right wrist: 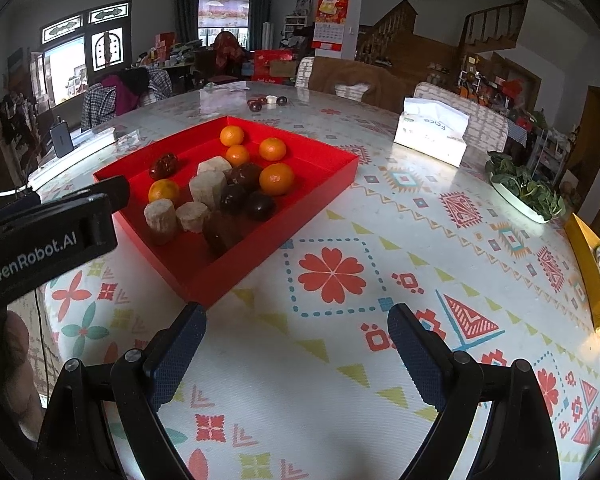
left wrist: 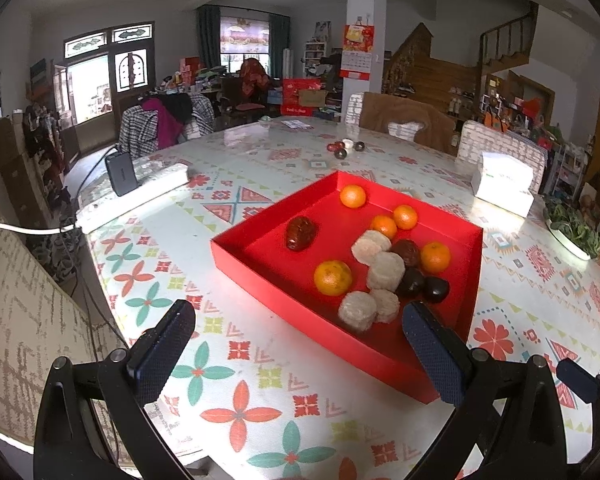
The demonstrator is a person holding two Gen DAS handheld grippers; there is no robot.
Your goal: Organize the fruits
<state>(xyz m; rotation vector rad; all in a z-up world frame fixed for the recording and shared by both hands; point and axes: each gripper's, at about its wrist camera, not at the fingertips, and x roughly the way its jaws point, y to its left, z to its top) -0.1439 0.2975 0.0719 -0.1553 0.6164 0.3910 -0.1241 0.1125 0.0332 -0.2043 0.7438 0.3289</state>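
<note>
Your left hand-held gripper [left wrist: 298, 344] hangs with jaws spread wide and nothing between them, its right finger over the near corner of the red tray [left wrist: 260, 276]. Your right hand-held gripper [right wrist: 296, 344], equally wide and empty, sits over bare desk [right wrist: 380, 360]; the tray lies ahead to its left. Inside it are oranges [left wrist: 333, 277], pale cakes [left wrist: 385, 271] and dark fruits [left wrist: 436, 289].

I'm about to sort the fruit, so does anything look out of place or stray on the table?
Yes. A small cluster of dark round fruits and one pale piece sits loose on the patterned tablecloth, far beyond the shallow red tray that holds the oranges, pale chunks and other dark fruits. Nothing looks spilled or damaged.
</note>
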